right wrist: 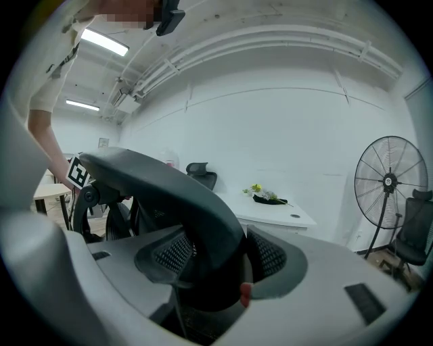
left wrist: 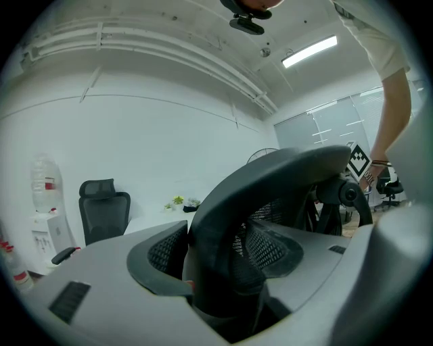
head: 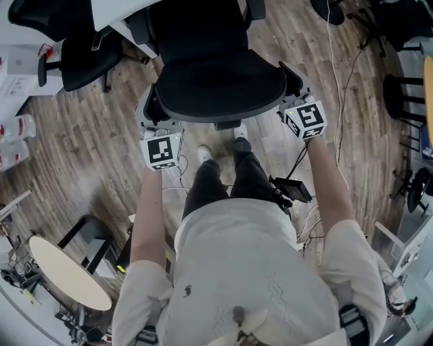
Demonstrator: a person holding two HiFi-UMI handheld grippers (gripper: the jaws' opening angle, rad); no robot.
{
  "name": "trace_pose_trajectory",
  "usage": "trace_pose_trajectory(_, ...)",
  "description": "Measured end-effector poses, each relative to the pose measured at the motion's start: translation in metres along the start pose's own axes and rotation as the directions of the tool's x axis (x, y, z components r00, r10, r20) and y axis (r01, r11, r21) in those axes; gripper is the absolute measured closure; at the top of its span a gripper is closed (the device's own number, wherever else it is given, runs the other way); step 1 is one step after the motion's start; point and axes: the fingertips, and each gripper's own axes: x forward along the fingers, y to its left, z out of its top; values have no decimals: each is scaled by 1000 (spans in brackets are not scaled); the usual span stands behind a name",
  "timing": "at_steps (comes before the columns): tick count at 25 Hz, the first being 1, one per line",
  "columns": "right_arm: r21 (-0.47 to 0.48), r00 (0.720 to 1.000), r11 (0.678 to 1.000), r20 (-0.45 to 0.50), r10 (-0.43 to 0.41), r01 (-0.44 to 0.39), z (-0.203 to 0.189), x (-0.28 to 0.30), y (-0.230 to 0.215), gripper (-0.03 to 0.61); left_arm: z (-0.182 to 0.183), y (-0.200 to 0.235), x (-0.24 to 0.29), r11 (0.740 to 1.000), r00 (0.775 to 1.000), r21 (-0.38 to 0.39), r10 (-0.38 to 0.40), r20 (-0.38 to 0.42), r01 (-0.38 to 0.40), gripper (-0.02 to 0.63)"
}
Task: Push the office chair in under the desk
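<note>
The left gripper clamps the office chair at its backrest's left corner and the right gripper at the right corner, each pair of jaws pinching the black frame. Just beyond the chair's seat, on its far side, is the white desk.

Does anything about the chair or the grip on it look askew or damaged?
Nothing stands out: the left gripper and right gripper each clamp the office chair by its back, which stands upright, undamaged.
</note>
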Motion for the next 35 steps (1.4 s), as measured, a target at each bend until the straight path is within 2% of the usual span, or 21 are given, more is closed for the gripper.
trace_pose_trajectory(35,-17,999,999,7,46,-46,7,44,-49,319,6,6,54,999,999,-1,48,0,-48,328)
